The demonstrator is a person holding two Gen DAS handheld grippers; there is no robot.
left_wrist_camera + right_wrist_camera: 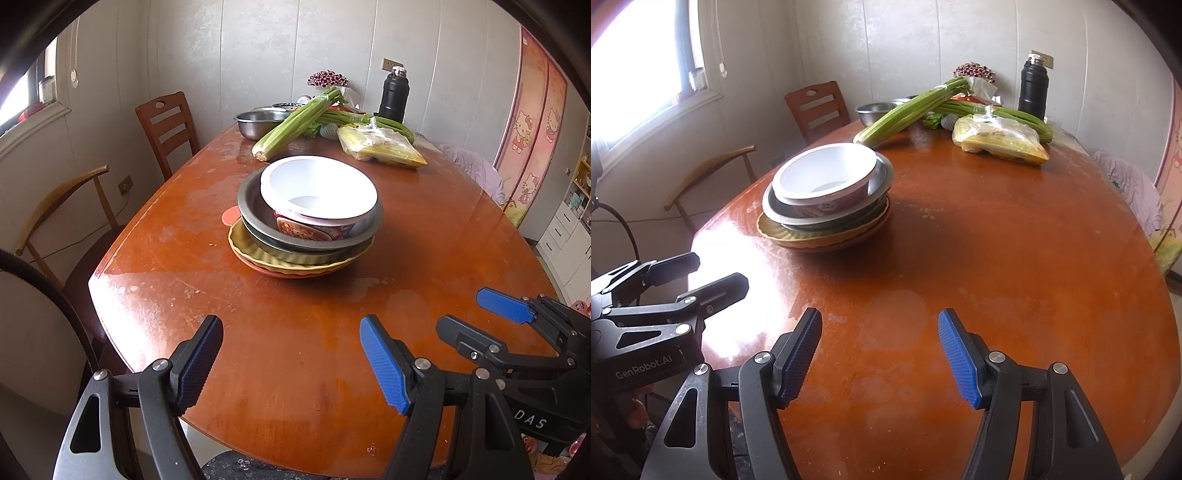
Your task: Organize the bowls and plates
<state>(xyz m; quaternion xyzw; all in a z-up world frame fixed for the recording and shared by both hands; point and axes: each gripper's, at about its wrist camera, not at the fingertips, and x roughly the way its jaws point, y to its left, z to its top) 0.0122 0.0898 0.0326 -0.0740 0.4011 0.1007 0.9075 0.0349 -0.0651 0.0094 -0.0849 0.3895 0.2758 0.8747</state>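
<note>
A stack of dishes stands on the brown table (295, 350): a white paper bowl (318, 192) sits in a metal bowl (255, 210), on a yellow fluted plate (258, 258) and an orange plate under it. The stack also shows in the right wrist view, with the white bowl (827, 173) on top. My left gripper (291, 354) is open and empty, near the table's front edge, well short of the stack. My right gripper (881, 350) is open and empty, also over the front of the table. Each gripper shows in the other's view: the right one (484, 314) and the left one (716, 273).
At the far end lie celery stalks (295, 123), a bag of corn (384, 146), a steel bowl (258, 122), a black flask (394, 94) and flowers (328, 78). Two wooden chairs (166, 125) stand at the left. Cabinets are at the right.
</note>
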